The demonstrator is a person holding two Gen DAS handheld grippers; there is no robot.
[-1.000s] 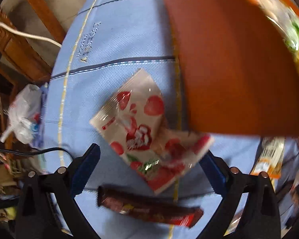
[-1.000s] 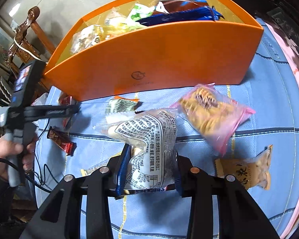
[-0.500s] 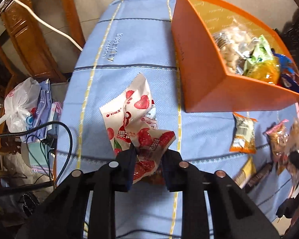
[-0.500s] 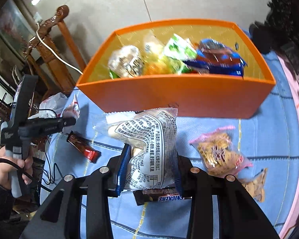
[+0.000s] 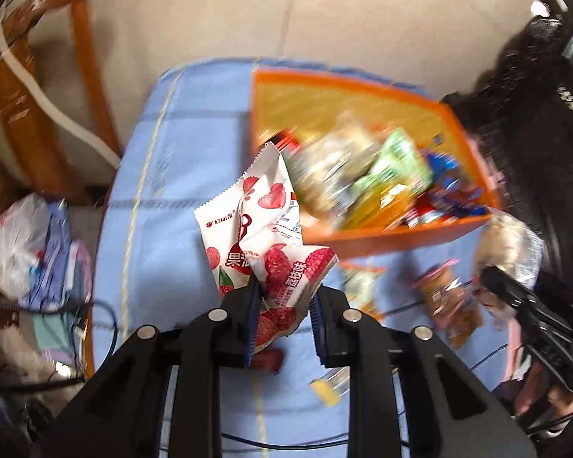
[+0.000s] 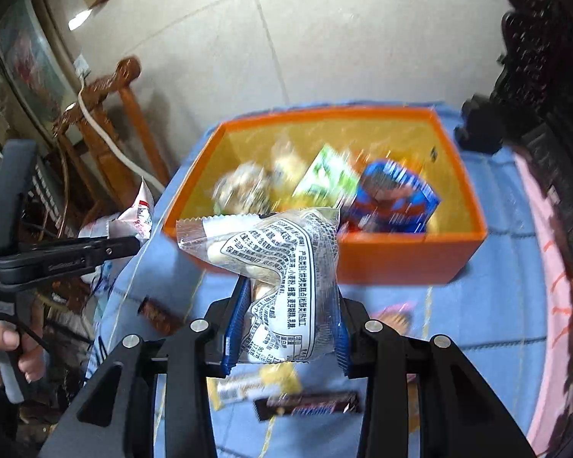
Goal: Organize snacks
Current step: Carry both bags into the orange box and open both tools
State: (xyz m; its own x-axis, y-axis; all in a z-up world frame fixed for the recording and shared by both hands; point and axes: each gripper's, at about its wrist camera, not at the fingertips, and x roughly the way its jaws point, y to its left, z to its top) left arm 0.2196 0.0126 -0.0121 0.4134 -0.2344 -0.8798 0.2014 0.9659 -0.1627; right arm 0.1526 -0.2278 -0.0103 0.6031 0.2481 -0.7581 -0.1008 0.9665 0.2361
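Both grippers rise w/ loads: left gripper (image 5: 282,328) fingers clamp strawberry packets (image 5: 263,236), right gripper (image 6: 286,328) fingers hold bread pack (image 6: 282,263), above surface near orange box (image 6: 401,255); next, carry over & drop.

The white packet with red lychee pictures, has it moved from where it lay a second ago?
Yes. The white packet with red lychee pictures has gone up off the blue tablecloth, pinched in the left claw, and now hangs beside the orange box.

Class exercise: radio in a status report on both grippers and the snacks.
Left gripper shut on white strawberry-print packet. Right gripper shut on clear printed pastry bag. Orange box ahead, nothing blocking.
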